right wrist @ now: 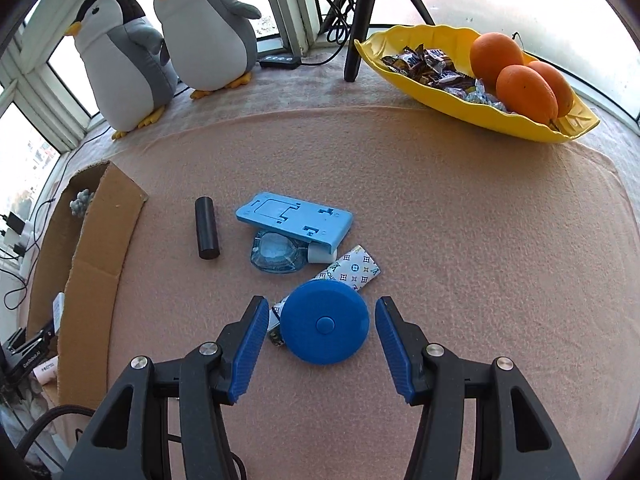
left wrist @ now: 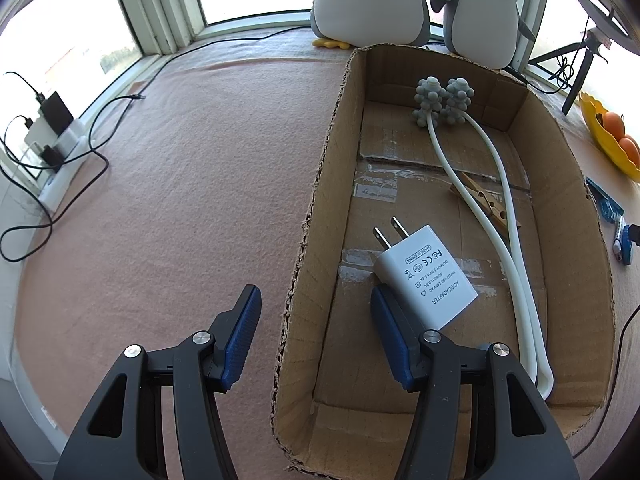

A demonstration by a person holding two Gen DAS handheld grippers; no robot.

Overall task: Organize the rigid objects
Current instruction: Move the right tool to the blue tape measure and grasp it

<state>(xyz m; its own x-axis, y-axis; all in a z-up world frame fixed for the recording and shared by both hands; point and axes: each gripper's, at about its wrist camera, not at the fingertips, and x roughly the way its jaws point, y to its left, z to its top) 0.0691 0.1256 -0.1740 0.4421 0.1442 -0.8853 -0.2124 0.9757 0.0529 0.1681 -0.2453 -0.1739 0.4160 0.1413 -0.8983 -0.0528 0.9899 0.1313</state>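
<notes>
My left gripper is open and straddles the left wall of a cardboard box. One finger is outside over the pink cloth, the other inside beside a white plug adapter. Also in the box lie a white massager with grey knobbed heads and a wooden clothespin. My right gripper is open around a blue round tape measure, with its pads just clear of the rim. Beyond that lie a patterned tube, a blue glass bottle, a light-blue stand and a black cylinder.
Two plush penguins stand at the back by the window. A yellow dish holds oranges and sweets at the back right. Tripod legs stand beside it. Cables and a power strip lie at the far left edge.
</notes>
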